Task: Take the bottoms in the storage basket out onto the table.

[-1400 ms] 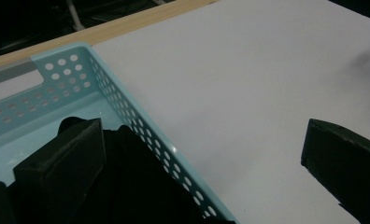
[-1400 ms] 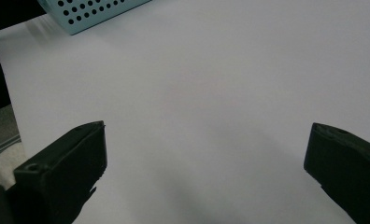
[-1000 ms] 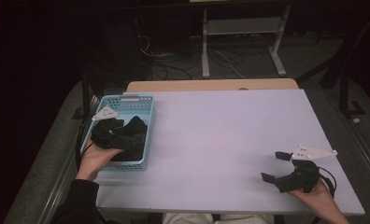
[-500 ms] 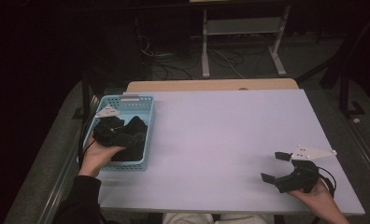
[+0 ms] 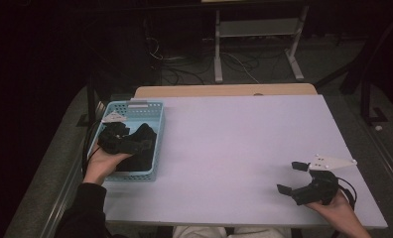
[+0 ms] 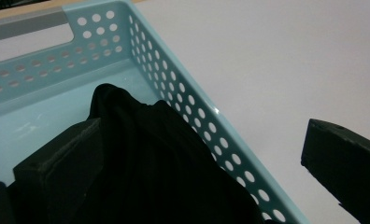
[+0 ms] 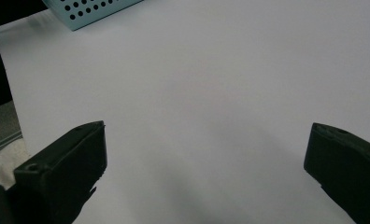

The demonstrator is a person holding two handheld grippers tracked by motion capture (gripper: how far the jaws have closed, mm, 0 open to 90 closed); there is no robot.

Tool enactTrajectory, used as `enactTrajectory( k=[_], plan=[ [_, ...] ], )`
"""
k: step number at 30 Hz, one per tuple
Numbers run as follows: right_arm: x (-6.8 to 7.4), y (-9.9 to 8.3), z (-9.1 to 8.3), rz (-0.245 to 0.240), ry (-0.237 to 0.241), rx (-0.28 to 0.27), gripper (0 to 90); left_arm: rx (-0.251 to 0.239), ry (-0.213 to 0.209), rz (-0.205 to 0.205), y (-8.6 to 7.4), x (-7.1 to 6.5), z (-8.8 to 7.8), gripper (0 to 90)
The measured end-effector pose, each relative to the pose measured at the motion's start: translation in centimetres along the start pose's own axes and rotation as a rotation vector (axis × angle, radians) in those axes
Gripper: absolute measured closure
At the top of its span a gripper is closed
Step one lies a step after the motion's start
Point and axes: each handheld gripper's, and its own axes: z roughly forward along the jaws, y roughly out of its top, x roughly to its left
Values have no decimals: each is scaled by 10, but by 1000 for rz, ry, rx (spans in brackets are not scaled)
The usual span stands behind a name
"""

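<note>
Left gripper (image 5: pixel 135 141) is hovering, jaws spread wide, over the black cloth (image 6: pixel 164 172) lying in the light-blue perforated basket (image 5: pixel 157 131) (left of frame). Right gripper (image 5: pixel 292 177), jaws also apart, is resting lower right on the white table (image 5: pixel 234 148).

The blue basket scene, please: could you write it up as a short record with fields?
table: white table top, basket at its left edge
basket: light blue perforated basket, a handle slot in its far end wall
contents: black cloth bunched inside the basket
left gripper: left gripper over the basket, jaws open, one jaw beside the cloth and one outside the basket's wall
right gripper: right gripper at the table's near right, jaws open, nothing between them
</note>
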Motion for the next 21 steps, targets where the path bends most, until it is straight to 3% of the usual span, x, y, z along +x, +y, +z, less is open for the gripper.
enactTrajectory(
  k=[11,21],
  plan=[
    [0,0,1,2,3,4,0,46,18,-19,-1,11,7,1],
    [0,0,1,-1,5,6,0,118,32,-38,-3,24,17,0]
  ],
)
